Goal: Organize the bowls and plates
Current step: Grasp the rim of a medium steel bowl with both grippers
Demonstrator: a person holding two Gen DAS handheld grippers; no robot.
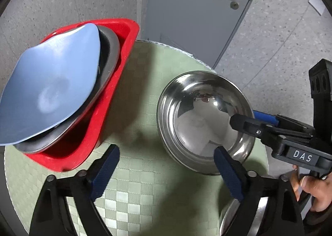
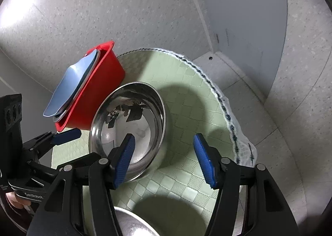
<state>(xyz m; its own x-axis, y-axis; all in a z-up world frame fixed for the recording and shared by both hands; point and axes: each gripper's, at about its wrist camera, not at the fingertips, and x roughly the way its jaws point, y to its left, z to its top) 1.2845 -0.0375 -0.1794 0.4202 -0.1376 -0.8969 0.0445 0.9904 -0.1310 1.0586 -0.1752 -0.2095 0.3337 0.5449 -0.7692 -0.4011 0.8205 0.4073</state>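
Now we see a steel bowl (image 1: pixel 204 120), shiny and mirror-bright inside, standing upright on the green checked cloth (image 1: pixel 137 186) that covers the small round table, just to the right of a red tub (image 1: pixel 116 95). It looks like two bowls nested, since a second rim shows under the first. In the tub a blue plate (image 1: pixel 51 95) leans on edge against a steel plate (image 1: pixel 110 53) behind it. Another steel bowl (image 2: pixel 132 225) shows at the near edge of the table, mostly hidden.

Our left gripper (image 1: pixel 167 169) has its jaws spread wide over the cloth, holding nothing; its right pad sits just at the near rim of the bowl. Our right gripper (image 2: pixel 164 159) is spread wide too: one blue pad hangs inside the bowl and the other outside, straddling the wall, and we cannot tell whether either pad touches it.
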